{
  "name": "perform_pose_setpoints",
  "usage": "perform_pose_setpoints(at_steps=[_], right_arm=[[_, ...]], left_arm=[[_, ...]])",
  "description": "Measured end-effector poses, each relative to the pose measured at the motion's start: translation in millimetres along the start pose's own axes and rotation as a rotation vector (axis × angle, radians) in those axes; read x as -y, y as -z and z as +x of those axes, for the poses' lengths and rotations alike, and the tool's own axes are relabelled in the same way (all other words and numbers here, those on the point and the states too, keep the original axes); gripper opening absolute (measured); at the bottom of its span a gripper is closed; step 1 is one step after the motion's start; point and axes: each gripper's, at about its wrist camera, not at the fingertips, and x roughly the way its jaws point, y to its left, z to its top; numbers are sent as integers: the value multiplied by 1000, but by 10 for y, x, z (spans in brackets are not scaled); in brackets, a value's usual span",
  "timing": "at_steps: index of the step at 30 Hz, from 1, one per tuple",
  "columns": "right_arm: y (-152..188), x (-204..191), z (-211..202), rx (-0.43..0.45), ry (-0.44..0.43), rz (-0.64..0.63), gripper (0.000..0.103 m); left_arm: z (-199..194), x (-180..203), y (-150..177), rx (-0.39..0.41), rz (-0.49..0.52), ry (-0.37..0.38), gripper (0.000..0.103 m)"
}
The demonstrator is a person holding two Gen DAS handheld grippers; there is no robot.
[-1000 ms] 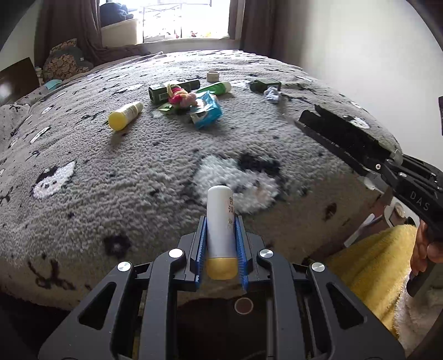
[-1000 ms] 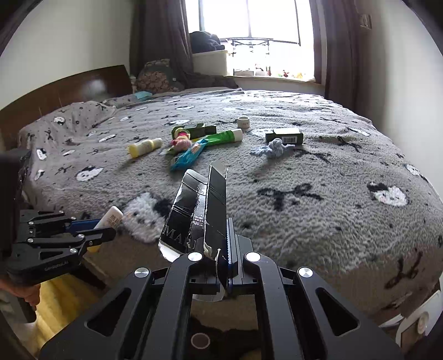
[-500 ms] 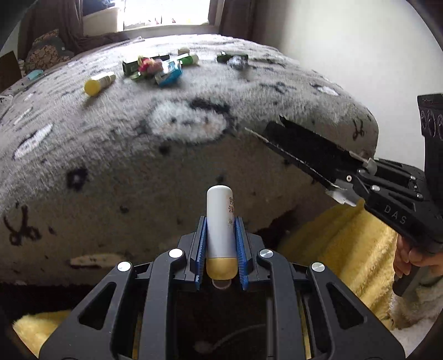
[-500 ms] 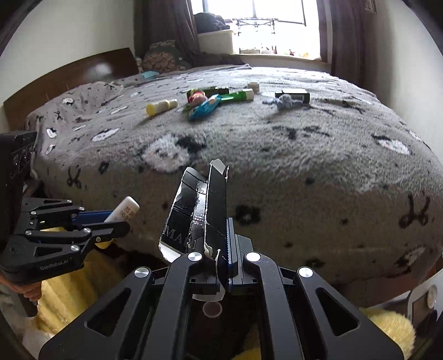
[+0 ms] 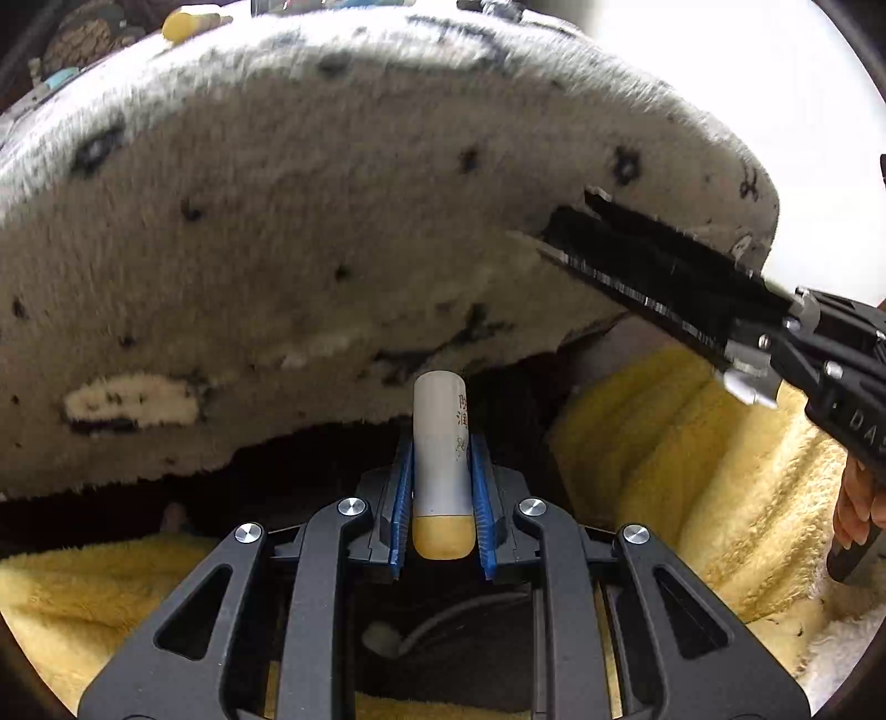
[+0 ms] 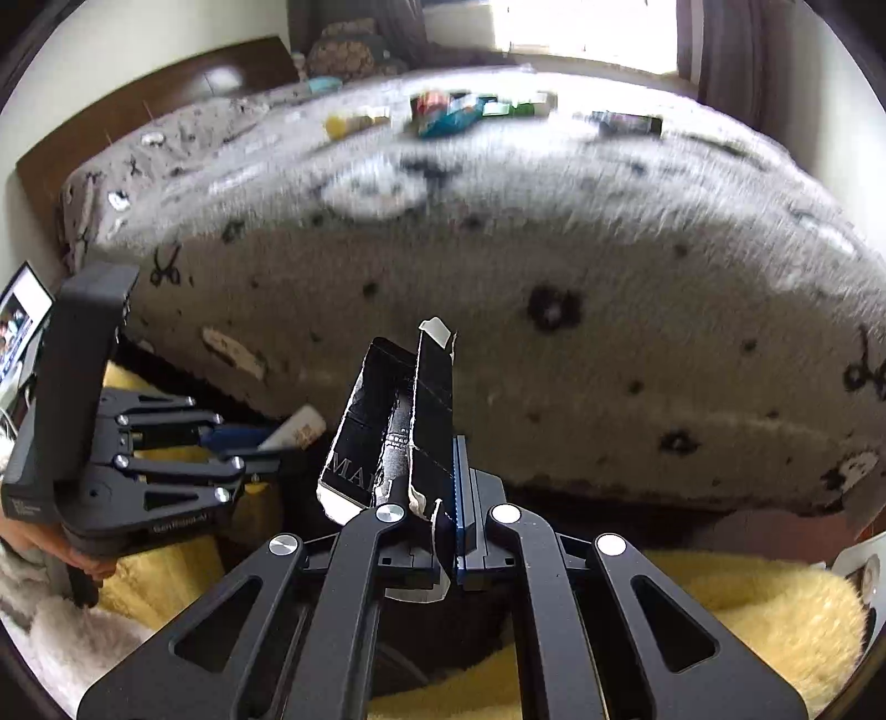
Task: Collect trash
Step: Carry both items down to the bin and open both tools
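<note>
Left wrist view: left claw (image 5: 441,487) clamps a white tube (image 5: 441,443) below the bed (image 5: 332,221) edge; right claw (image 6: 443,498) pinches flattened black carton (image 6: 398,421). Keep both grips firm until directly over the bin, unseen here.

A home bedroom: a bed (image 6: 498,266) under a fleecy grey patterned blanket fills the frame, a dark wooden headboard (image 6: 166,94) at upper left, a curtained window (image 6: 581,27) at top, yellow plush rug (image 5: 692,471) below.
</note>
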Motion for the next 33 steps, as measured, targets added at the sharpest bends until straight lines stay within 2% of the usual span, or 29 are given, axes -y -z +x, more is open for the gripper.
perform_pose_setpoints(at_steps=[8, 10, 21, 27, 29, 30, 31, 33], right_arm=[[274, 97, 551, -204, -19, 104, 4], [340, 119, 656, -241, -46, 135, 4], [458, 164, 1026, -331, -86, 188, 5], [450, 231, 1084, -338, -98, 225, 8], [437, 260, 1094, -336, -103, 235, 9], [428, 272, 1102, -334, -104, 241, 9], [425, 297, 1095, -331, -103, 249, 10], [415, 353, 1065, -317, -102, 271, 35]], left_arm=[[321, -13, 115, -56, -18, 7, 18], [407, -22, 139, -72, -24, 5, 18], [700, -128, 247, -134, -65, 51, 19], [781, -130, 255, -164, -67, 71, 18], [781, -148, 261, -167, -63, 76, 20], [780, -150, 264, -167, -61, 75, 25], [773, -151, 265, -165, -62, 74, 26], [769, -144, 267, -163, -67, 72, 31]])
